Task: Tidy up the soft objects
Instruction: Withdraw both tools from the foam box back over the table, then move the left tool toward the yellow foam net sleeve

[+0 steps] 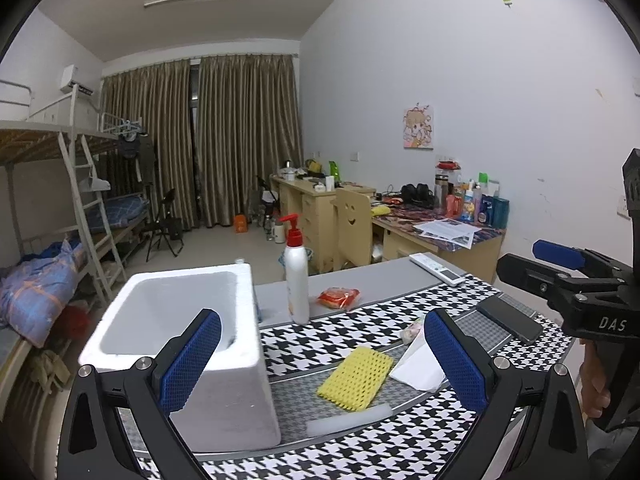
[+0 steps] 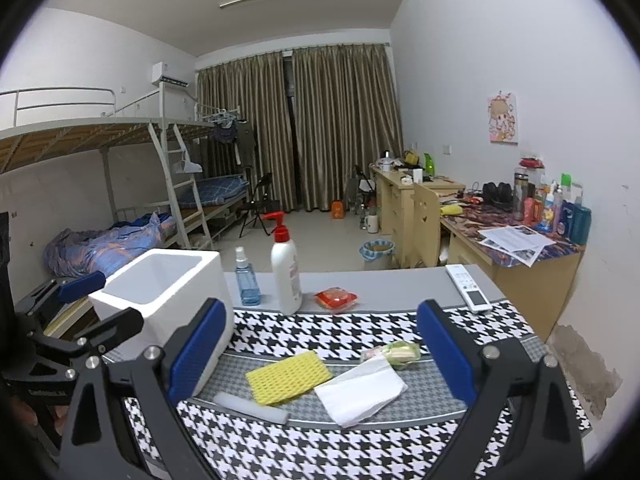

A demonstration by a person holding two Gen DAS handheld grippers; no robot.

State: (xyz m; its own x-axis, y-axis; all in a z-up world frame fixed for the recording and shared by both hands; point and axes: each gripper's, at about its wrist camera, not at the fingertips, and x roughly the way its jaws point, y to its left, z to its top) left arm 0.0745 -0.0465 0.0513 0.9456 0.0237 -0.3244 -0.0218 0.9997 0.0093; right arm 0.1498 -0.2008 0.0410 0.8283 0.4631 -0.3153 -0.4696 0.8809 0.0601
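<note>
A yellow sponge cloth [image 1: 355, 377] [image 2: 289, 377] lies on the houndstooth mat, with a white foam strip [image 1: 348, 419] [image 2: 251, 402] in front of it and a folded white tissue [image 1: 418, 366] [image 2: 360, 394] to its right. A small wrapped soft item [image 2: 392, 353] lies behind the tissue. A white foam box [image 1: 188, 344] [image 2: 160, 292], empty, stands at the left. My left gripper [image 1: 320, 364] is open, above the sponge and box. My right gripper [image 2: 320, 352] is open above the sponge and tissue; it also shows at the right of the left wrist view [image 1: 560, 264].
A white pump bottle [image 1: 297, 276] [image 2: 285, 270], a blue spray bottle [image 2: 247, 280] and a red packet [image 1: 339, 297] [image 2: 335, 297] stand behind the mat. A remote [image 1: 437, 268] [image 2: 468, 287] and a phone [image 1: 510, 318] lie at the right. Desks and bunk beds beyond.
</note>
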